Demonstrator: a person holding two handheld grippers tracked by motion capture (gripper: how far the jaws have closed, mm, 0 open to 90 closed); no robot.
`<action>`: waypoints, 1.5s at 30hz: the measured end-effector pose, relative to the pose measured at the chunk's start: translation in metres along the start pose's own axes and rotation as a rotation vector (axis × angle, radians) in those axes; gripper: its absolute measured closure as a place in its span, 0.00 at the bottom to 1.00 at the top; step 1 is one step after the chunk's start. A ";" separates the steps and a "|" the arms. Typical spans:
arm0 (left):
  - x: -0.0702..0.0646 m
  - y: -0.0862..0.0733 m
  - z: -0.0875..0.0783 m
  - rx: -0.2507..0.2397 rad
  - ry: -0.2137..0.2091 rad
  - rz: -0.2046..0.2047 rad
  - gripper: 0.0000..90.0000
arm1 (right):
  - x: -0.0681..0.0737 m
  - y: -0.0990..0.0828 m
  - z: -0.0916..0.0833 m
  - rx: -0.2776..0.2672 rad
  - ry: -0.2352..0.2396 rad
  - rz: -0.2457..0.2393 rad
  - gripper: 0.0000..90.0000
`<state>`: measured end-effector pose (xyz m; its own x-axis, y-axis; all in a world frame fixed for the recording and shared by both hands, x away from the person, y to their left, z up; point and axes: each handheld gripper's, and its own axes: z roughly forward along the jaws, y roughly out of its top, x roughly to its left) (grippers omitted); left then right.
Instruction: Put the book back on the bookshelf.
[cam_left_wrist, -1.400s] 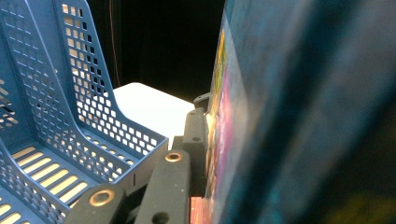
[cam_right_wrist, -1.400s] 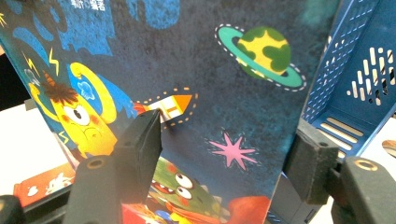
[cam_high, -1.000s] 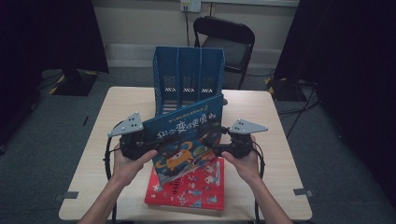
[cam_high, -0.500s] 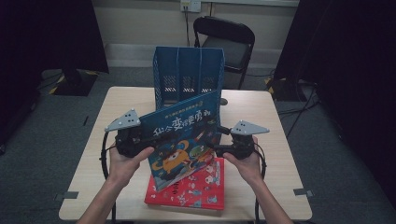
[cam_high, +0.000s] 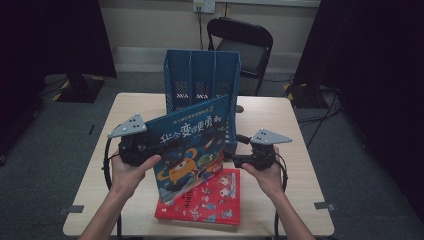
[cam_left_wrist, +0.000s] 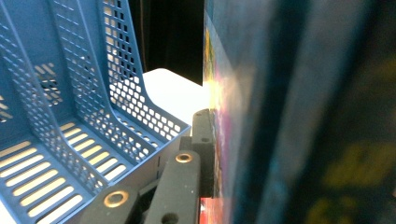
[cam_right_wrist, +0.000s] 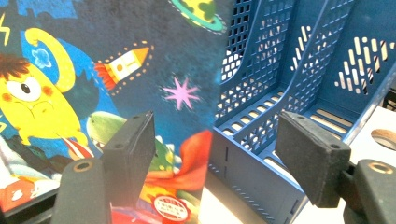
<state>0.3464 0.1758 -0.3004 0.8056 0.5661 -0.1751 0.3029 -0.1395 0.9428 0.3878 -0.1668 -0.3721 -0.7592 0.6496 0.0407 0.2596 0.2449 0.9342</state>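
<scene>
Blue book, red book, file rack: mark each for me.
blue book (cam_high: 192, 145), high view, middle of its front cover.
red book (cam_high: 215, 197), high view, bare part of its cover flat on the table.
file rack (cam_high: 202, 75), high view, upper back wall.

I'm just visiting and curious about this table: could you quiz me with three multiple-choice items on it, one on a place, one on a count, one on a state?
1. Where does the red book lie?
A) flat on the table
B) in the file rack
C) on the chair

2. How many slots has the file rack?
A) one
B) three
C) five

3. What holds the blue book?
A) both tongs
B) right tongs
C) left tongs

Key: 1 A, it lies flat near the table's front edge; 2 B, dividers form three slots; 3 C, the left tongs clamp its edge while the right stand open.
</scene>
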 end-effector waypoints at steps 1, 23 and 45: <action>0.001 0.001 -0.002 -0.011 0.005 -0.008 0.93 | -0.001 0.000 -0.001 0.000 -0.002 0.003 0.32; 0.004 0.023 -0.014 -0.012 0.051 0.014 0.93 | -0.007 -0.003 -0.006 -0.004 -0.020 0.023 0.30; 0.012 0.048 -0.028 -0.040 0.097 0.017 0.93 | -0.008 -0.007 -0.004 0.005 -0.019 0.035 0.29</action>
<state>0.3560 0.1992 -0.2497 0.7568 0.6401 -0.1322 0.2672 -0.1185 0.9563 0.3897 -0.1770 -0.3772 -0.7383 0.6712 0.0670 0.2889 0.2250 0.9305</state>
